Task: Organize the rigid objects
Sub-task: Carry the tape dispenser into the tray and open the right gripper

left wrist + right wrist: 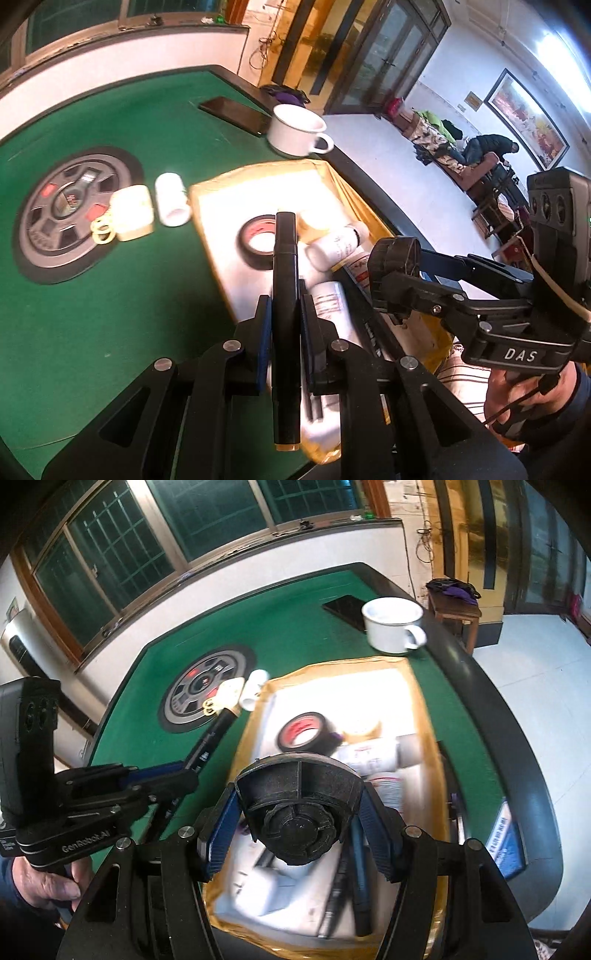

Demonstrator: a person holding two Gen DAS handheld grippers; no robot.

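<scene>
The left gripper [285, 325] pinches a black marker [285, 295] pointing forward, over the tray's near edge. The right gripper [299, 812] clamps a black round part [299, 797] above the yellow-rimmed tray [424, 709]. Farther off, a white bottle [171, 199] lies on the green table [110, 295].

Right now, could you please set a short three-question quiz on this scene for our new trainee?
1. True or false: the left gripper is shut on a black marker.
2. What does the right gripper hold? A) white mug B) black ribbed plastic piece C) tape roll
3. Fill in: the black tape roll lies inside the ____.

Key
1. True.
2. B, the black ribbed plastic piece; the white mug stands on the green table.
3. The yellow-rimmed tray.
</scene>
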